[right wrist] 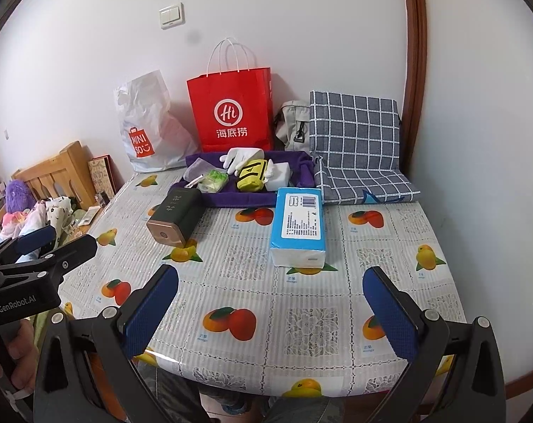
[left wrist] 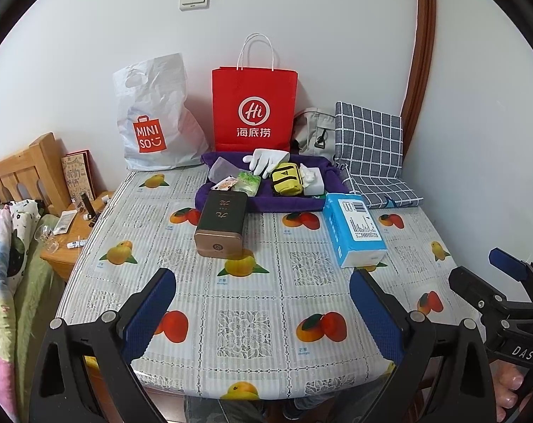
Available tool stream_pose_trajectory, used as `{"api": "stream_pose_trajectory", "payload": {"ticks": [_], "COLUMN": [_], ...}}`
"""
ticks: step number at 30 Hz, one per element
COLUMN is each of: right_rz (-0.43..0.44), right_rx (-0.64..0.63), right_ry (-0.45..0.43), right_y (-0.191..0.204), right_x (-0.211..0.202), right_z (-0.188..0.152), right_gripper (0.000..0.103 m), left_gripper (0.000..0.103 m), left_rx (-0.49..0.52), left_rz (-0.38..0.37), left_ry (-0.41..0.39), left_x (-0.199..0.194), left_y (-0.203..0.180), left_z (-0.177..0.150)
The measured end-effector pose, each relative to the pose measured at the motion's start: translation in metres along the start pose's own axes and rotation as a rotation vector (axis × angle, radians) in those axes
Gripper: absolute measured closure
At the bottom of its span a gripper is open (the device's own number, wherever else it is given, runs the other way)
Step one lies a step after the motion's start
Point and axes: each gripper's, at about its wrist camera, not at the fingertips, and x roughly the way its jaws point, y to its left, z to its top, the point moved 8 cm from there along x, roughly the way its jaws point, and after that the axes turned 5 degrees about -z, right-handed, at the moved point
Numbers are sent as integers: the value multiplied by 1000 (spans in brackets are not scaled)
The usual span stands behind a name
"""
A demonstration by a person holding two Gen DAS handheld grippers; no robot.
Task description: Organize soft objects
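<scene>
White walls close off the far side of a surface covered in a fruit-print cloth, with a bed at its left edge.

From the left wrist, the left hand-held gripper hangs over the near edge with its blue pads spread wide and nothing between them. At the back lies a purple tray holding the soft things: a white glove, a yellow pouch, a green packet and what may be a white sponge block, though that one is too small to be sure of. A blue tissue pack lies near the tray's front right corner. I judge it light and squashy, best pinched across its short width. A dark tin lies just in front of the tray, hard and probably slick, right in the path from the left. The right hand-held gripper's tips show at the far right.

From the right wrist, the right hand-held gripper also stands wide and empty above the near edge. The tissue pack lies straight ahead with bare cloth between. Behind the tray stand a red paper bag, a white plastic bag and a checked cushion, leaving little room to overshoot.
</scene>
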Motion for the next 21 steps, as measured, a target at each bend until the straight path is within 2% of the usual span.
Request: {"api": "stream_pose_trajectory", "payload": {"ticks": [21], "right_rz": [4], "right_rx": [-1], "right_ry": [-3], "right_y": [2], "right_x": [-2], "right_z": [1], "right_gripper": [0], "left_gripper": [3], "left_rx": [1], "left_rz": [2], "left_ry": [1], "left_x": [0], "left_y": [-1], "left_z": [0]}}
